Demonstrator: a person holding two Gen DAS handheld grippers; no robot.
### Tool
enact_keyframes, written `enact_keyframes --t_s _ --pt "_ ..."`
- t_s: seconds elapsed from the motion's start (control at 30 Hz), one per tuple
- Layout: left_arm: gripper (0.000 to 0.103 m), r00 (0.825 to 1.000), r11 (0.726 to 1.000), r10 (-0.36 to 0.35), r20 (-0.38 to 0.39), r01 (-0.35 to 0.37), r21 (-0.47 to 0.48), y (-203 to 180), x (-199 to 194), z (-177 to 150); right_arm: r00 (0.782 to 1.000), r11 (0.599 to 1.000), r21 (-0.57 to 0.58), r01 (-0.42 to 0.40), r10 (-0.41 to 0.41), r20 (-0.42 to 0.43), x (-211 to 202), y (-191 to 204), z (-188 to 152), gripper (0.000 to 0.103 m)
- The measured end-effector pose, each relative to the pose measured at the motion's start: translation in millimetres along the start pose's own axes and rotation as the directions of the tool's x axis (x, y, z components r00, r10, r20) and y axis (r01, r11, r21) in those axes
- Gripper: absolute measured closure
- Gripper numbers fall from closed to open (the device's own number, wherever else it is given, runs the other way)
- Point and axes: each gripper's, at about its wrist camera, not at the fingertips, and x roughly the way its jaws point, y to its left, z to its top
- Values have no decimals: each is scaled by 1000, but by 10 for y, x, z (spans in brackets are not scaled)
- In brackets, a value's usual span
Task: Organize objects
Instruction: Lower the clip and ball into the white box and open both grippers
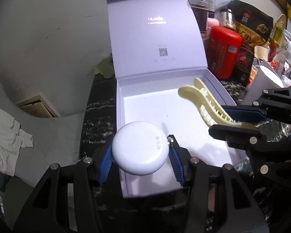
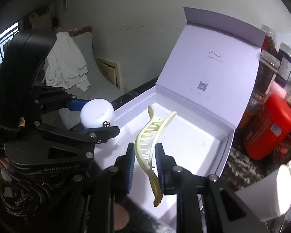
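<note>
**Step in hand.** Both items are carried over the open white gift box point(image 1: 219, 89), neither yet set down. By the look of it this is the placing stage of the tidy-up.

**Item 1: round white case point(image 1: 140, 148).** Smooth, glossy, pebble-shaped compact with a small metal clasp on its rim and faint printed characters on the lid. The left gripper point(image 1: 140, 155) has its blue ribbed fingers point(image 1: 104, 165) clamped on its two sides. It hangs over the near left corner of the box.

**Item 2: cream hair claw clip point(image 2: 151, 136).** Long, curved, matte plastic, with two rows of teeth interlocking along the inner curve. The right gripper point(image 2: 144, 167) has its fingers almost together, pinching the clip near its handle end. The clip's tip points into the box, above the right half of the floor.

**Container.** Rigid white card, hinged lid standing upright at the far side with a printed logo and a QR code inside; shallow tray with a flat, bare floor.

**Surroundings.** Dark marbled desk point(image 1: 99, 116); a red canister point(image 1: 223, 52), dark jars and foil snack bags crowd the far right.

**Next move calls for.** Lowering each piece to the floor before release, well apart from each other; the glossy case could slide if let go from height.
</note>
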Motion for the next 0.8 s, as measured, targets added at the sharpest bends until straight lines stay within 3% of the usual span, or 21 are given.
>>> enact_keyframes --t_s 0.37,0.8 --pt "51 1000 1000 20 5 -20 22 68 254 304 999 1000 -11 29 -29 15 195 -204 314 83" --pt "51 1000 999 8 -4 -8 45 43 625 670 998 999 37 19 -17 -67 637 -602 454 83"
